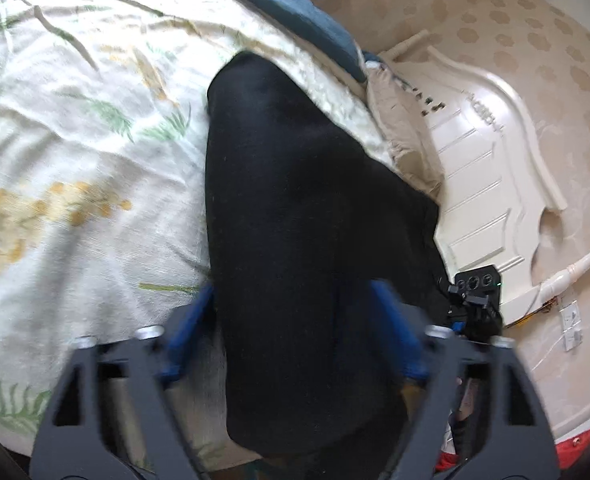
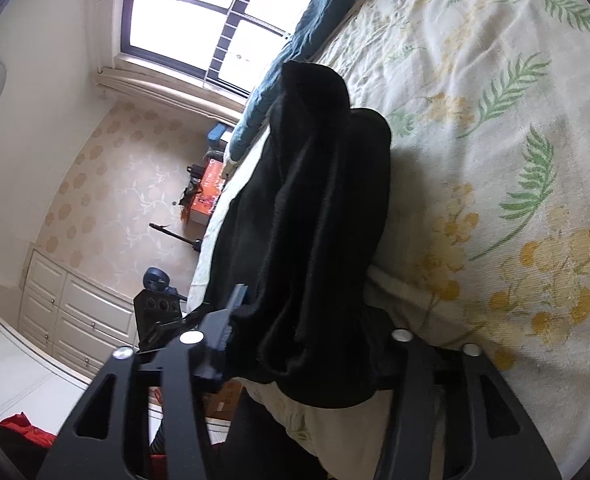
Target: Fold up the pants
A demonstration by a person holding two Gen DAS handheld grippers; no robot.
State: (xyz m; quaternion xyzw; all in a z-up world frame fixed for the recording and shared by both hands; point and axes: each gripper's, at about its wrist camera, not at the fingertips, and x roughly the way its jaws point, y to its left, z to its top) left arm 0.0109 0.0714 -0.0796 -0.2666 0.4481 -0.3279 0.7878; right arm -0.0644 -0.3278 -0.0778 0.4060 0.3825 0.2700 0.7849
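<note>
Over on the left, floral bedspread (image 1: 75, 152) — pale cloth, green fronds, yellow blossoms — rumpled and spread wide. Then black pants (image 1: 295, 220), laid long down the bed's edge, far end rounded and resting on the cover, near end running back between the fingers of the left gripper (image 1: 295, 320). Blue fingers (image 1: 193, 320) standing well apart either side of the cloth; cannot tell from here whether anything is truly pinched, with the fabric hiding the tips. Beyond the pants, a teal blanket (image 1: 295, 4) along the far edge, and a white headboard (image 1: 495, 152) against patterned wallpaper.

Now the right wrist view, left to right: white drawers (image 2: 75, 312), a bright window (image 2: 199, 20), an orange box (image 2: 207, 196) down by the bedside. Then the pants (image 2: 315, 220) again — bunched in thick folds, draped over the bed's edge, upper end lying on the bedspread (image 2: 495, 140). Right gripper (image 2: 307, 320) down low, one finger (image 2: 231, 312) poking up at the left of the bundle, the other buried under black cloth; wide stance, grip itself not visible — cannot tell.
</note>
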